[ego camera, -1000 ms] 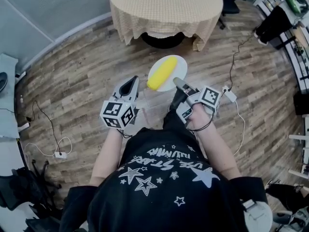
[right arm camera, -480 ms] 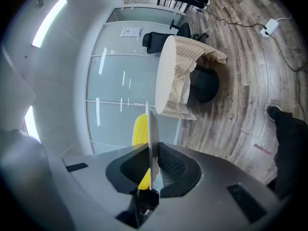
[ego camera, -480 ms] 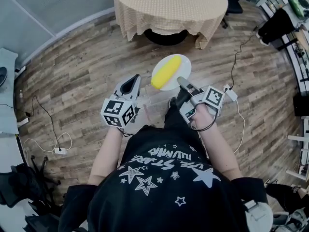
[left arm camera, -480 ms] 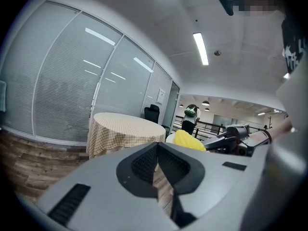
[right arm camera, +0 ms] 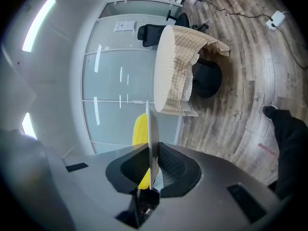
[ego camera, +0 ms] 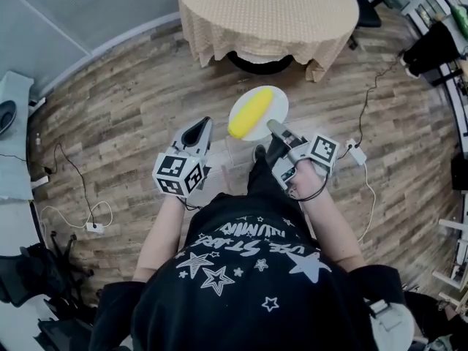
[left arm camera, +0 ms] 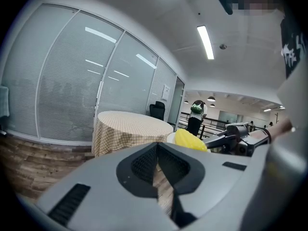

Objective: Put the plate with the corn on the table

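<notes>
A white plate [ego camera: 275, 102] with a yellow corn cob [ego camera: 250, 112] on it hangs over the wooden floor, short of the round table [ego camera: 267, 13] with the beige checked cloth. My right gripper [ego camera: 272, 126] is shut on the plate's near rim. In the right gripper view the plate [right arm camera: 152, 129] stands edge-on between the pads, with the corn [right arm camera: 140, 129] to its left and the table [right arm camera: 173, 71] ahead. My left gripper [ego camera: 196, 131] hovers left of the plate, shut and holding nothing. The left gripper view shows the corn [left arm camera: 190, 139] and the table [left arm camera: 127, 126] beyond its jaws [left arm camera: 157, 146].
Cables and a power strip [ego camera: 358, 152] lie on the floor at the right, another strip [ego camera: 93, 227] at the left. A dark office chair [right arm camera: 155, 32] stands behind the table before a glass partition. Shelving [ego camera: 439, 20] lines the right side. The person's shoe [ego camera: 259, 153] is below the plate.
The person has moved slightly toward the table, so it fills more of the head view. The plate with the corn stays in the right gripper. The left gripper keeps its place beside it.
</notes>
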A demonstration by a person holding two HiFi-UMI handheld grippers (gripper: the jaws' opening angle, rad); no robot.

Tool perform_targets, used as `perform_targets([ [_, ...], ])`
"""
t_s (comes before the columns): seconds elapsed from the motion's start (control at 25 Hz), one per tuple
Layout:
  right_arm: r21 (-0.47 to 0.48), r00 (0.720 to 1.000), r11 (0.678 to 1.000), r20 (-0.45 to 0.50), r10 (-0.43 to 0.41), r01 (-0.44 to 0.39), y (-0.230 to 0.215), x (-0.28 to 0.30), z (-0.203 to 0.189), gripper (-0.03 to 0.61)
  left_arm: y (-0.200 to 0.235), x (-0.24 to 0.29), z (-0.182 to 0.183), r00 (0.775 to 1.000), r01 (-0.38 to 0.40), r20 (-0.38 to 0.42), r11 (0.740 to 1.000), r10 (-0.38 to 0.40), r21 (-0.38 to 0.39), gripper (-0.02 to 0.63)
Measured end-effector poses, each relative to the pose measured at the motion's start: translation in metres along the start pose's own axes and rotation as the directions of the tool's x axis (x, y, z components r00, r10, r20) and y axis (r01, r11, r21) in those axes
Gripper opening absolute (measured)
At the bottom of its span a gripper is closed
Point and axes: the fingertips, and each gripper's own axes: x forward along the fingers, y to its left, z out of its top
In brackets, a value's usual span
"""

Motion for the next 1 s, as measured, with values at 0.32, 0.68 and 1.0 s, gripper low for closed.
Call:
perform_targets([
  [0.32,-0.032,0.998,0.999,-0.049,0.027,-0.028,0.009,0.032,0.049,0.054,0.011,0.051,0.026,0.999,-0.038,0.018,0.999,0.037,0.017,0.008],
  [0.68,-0.046,0.997,0.998,-0.079,0.026,-0.030,0.019,0.064,0.125,0.054,0.009,0.128,0.052,0.999,-0.050,0.016,0.999,0.050,0.021,0.008],
  [1.0,-0.038,0.994,0.998,-0.100,0.046,-0.049,0.019,0.075,0.174,0.054,0.005,0.173,0.061,0.997,-0.076,0.026,0.997,0.076,0.020,0.008],
])
